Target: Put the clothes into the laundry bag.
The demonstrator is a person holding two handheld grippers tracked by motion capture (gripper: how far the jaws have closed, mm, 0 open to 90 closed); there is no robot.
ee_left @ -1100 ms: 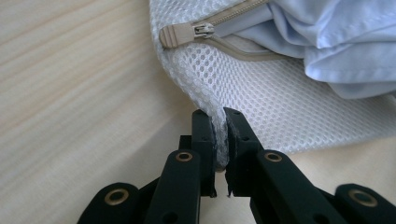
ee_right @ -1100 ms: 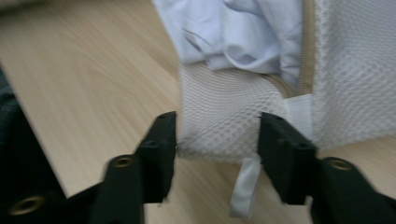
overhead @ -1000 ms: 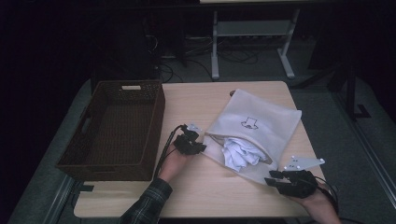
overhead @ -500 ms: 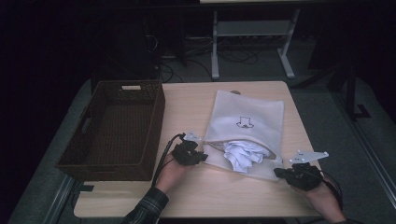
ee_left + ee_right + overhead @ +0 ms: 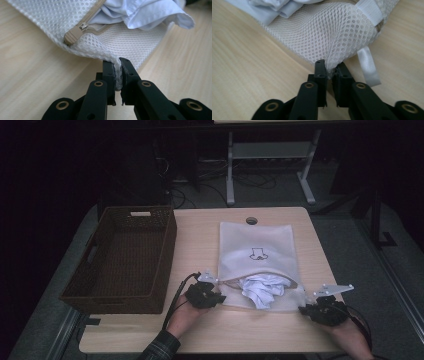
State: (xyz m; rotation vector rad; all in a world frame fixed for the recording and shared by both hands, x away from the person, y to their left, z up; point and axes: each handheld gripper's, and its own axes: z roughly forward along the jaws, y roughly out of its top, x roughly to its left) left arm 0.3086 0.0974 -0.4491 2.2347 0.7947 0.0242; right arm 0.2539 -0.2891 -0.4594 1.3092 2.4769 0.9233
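Pinching the near corners of the mesh laundry bag (image 5: 257,251): left gripper (image 5: 117,67) is clamped on one bottom corner, right gripper (image 5: 330,68) has just closed on the other. Bag's flat on the table (image 5: 200,235), white cloth (image 5: 262,290) poking out the open zipper (image 5: 82,26), basket (image 5: 125,255) just beside.

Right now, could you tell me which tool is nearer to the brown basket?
Left. The left tool pinches the mesh bag's near left corner, just right of the basket. The right tool grips the bag's opposite corner, much farther away.
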